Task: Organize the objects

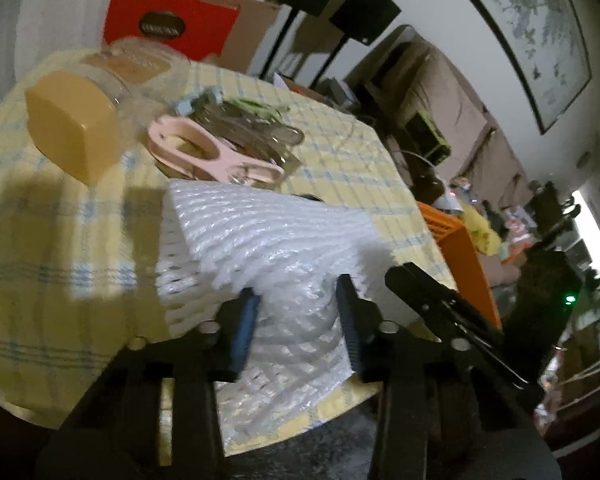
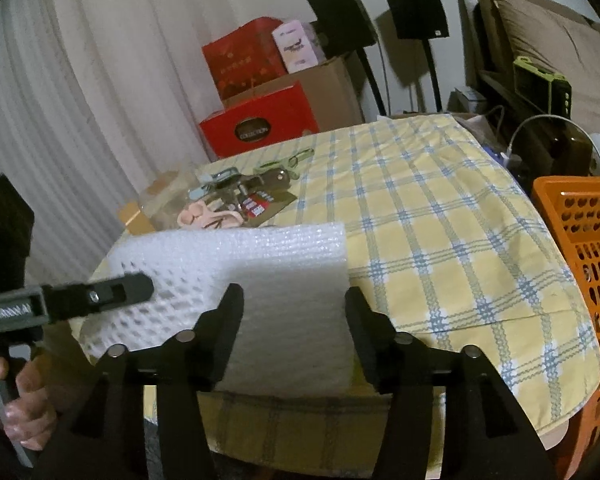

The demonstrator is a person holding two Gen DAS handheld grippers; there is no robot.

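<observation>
Folded white bubble-wrap sheet (image 1: 260,248) lying at the near edge of the round table under a yellow-and-blue checked cloth (image 2: 440,240), near end draped over the rim. Left gripper (image 1: 296,320) straddling that near end, blue pads (image 1: 244,328) standing just off the plastic on both sides, not pinching: jaws apart. Right gripper (image 2: 294,320) low over the sheet's near right part, black fingers (image 2: 228,320) wide of it, open, nothing held. Farther back on the cloth, pink plastic scissors (image 1: 204,152) atop a small pile of packaged oddments (image 2: 252,192), a clear jar with a tan square lid (image 1: 72,128) to the left. Orange perforated plastic basket (image 2: 588,264) off the table's right side. A hand (image 2: 16,404) gripping the left tool's handle.
</observation>
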